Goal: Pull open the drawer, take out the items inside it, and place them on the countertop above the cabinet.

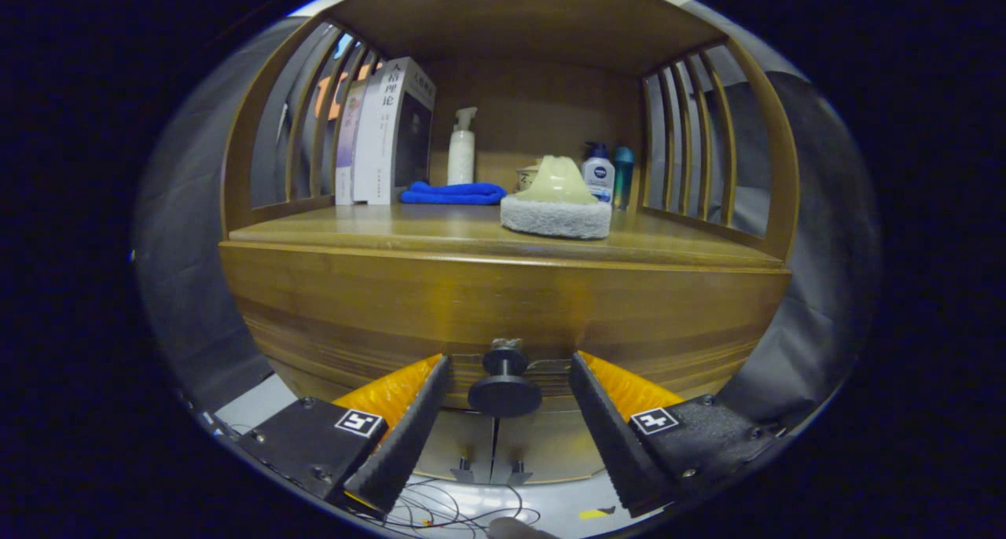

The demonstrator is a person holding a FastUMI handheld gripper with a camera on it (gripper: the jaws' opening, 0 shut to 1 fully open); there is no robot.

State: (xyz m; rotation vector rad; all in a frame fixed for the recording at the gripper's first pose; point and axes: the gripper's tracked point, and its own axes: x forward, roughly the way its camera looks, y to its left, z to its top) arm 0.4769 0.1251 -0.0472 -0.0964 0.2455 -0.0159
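the gripper (503,370) sits level with the drawer front (503,303), its fingers spread wide, and the dark round knob (504,382) stands right between them. there is clear space on both sides of the knob: neither finger (405,437) touches it, so nothing is held. the drawer looks closed, its front flush with the wooden cabinet, and whatever is inside is hidden.

above the drawer the countertop (377,229) runs wide and flat, framed by slatted sides on the left and right and a solid back panel. a sponge with a pale handle (556,201) rests near the front edge, a little right of centre. behind it a folded blue cloth (453,193) lies by a white pump bottle (461,148), with upright books (385,130) against the left slats. a small jar, a white and blue bottle (598,172) and a teal bottle (623,176) cluster at the back right. the front left stretch of the countertop is bare wood. below the drawer, thin cables (440,511) trail across the pale floor.
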